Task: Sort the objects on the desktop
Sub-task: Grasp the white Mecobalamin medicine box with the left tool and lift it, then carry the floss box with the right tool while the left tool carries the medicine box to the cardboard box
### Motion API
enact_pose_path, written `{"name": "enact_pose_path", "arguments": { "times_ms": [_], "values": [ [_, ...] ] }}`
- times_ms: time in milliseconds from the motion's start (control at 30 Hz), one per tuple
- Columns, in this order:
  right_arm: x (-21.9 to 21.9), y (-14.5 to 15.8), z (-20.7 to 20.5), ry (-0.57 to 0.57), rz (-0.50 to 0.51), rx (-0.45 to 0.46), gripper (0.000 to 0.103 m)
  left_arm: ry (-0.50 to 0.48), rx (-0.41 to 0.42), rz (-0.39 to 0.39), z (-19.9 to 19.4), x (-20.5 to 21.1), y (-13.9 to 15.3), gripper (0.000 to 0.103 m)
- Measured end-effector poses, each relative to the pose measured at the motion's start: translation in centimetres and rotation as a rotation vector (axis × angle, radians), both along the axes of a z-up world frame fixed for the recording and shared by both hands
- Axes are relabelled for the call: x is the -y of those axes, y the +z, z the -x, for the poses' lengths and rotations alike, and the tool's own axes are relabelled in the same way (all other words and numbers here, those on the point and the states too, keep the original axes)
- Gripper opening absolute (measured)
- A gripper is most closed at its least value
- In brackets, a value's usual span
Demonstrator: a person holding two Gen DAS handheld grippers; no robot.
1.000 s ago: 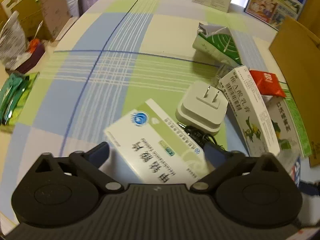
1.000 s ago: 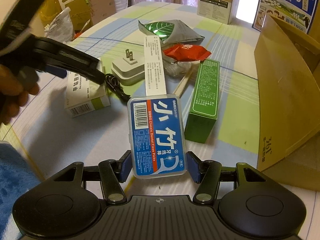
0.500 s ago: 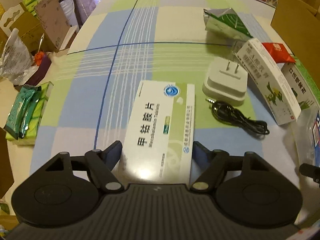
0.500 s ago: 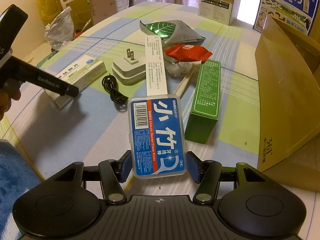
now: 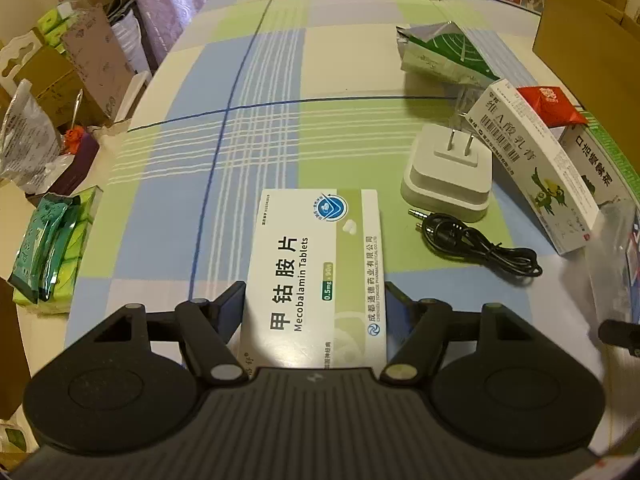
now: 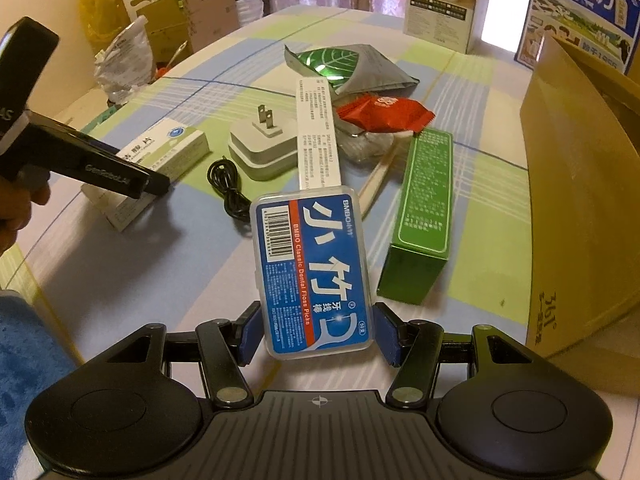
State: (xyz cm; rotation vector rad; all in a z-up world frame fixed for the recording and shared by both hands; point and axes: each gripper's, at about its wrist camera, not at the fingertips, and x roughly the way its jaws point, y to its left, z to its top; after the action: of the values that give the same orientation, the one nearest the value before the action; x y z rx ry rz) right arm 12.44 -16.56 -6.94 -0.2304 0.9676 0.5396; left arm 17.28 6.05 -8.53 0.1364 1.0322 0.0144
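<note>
2 tools, each with a box between its fingers

The left tool (image 5: 314, 304) grips the white-and-green cardboard Mecobalamin tablet box (image 5: 320, 264) on the checked desk (image 5: 256, 80); the right tool (image 6: 318, 334) clamps the blue-labelled clear plastic floss-pick case (image 6: 312, 272), beside a green carton (image 6: 424, 216)

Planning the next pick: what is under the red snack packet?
The red snack packet lies on a crumpled clear wrapper and a pale stick. Anything beneath the wrapper is hidden.
</note>
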Motion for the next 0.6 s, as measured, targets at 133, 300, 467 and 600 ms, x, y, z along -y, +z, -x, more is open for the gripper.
{"name": "enact_pose_path", "arguments": {
  "times_ms": [133, 300, 467, 600],
  "values": [
    [0.2, 0.6, 0.6, -0.008, -0.007, 0.029, 0.054, 0.009, 0.028, 0.009, 1.1, -0.4, 1.1, 0.067],
    [0.7, 2.7, 1.6, -0.029, -0.029, 0.075, 0.054, -0.013, 0.065, 0.012, 2.7, 0.3, 3.4, 0.067],
    [2.5, 5.7, 2.7, -0.097, -0.056, 0.115, 0.054, -0.084, 0.114, 0.026, 4.4, 3.1, 6.4, 0.067],
    [5.5, 8.6, 3.4, -0.181, -0.080, 0.145, 0.054, -0.159, 0.155, 0.067, 5.2, 6.8, 9.0, 0.067]
  ]
}}
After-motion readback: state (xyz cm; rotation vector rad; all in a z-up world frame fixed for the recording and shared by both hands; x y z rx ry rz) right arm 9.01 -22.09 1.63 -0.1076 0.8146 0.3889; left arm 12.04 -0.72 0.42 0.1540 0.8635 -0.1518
